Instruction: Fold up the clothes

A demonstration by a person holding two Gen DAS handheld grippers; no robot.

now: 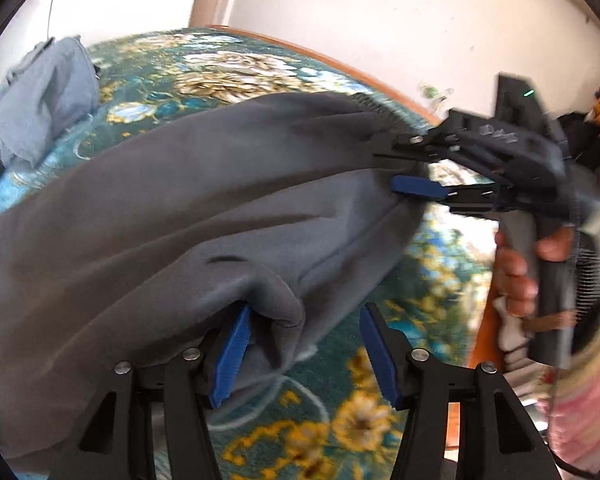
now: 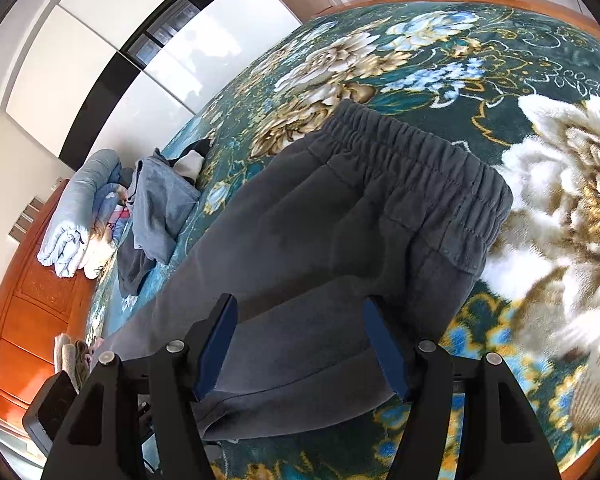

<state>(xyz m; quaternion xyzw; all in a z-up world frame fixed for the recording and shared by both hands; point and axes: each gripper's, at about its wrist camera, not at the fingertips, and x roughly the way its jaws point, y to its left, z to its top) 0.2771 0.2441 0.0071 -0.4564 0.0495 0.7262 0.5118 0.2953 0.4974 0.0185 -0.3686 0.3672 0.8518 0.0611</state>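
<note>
Dark grey sweatpants [image 1: 188, 208] lie stretched over a teal floral blanket; the right wrist view shows their elastic waistband [image 2: 420, 160] at the far end. My left gripper [image 1: 304, 356] is open, with a fold of the grey cloth draped over its left finger [image 1: 232, 356] and bare blanket by the right one. My right gripper [image 2: 302, 352] is open, its fingers spread on either side of the pants' folded edge, not pinching it. In the left wrist view the right gripper [image 1: 404, 172] sits against the pants near the waistband.
The teal floral blanket [image 2: 500, 60] covers a bed with an orange wooden frame [image 2: 28, 300]. A heap of blue-grey clothes [image 2: 156, 208] and a rolled light-blue quilt [image 2: 76, 216] lie at the bed's far left. White wardrobe doors [image 2: 100, 60] stand behind.
</note>
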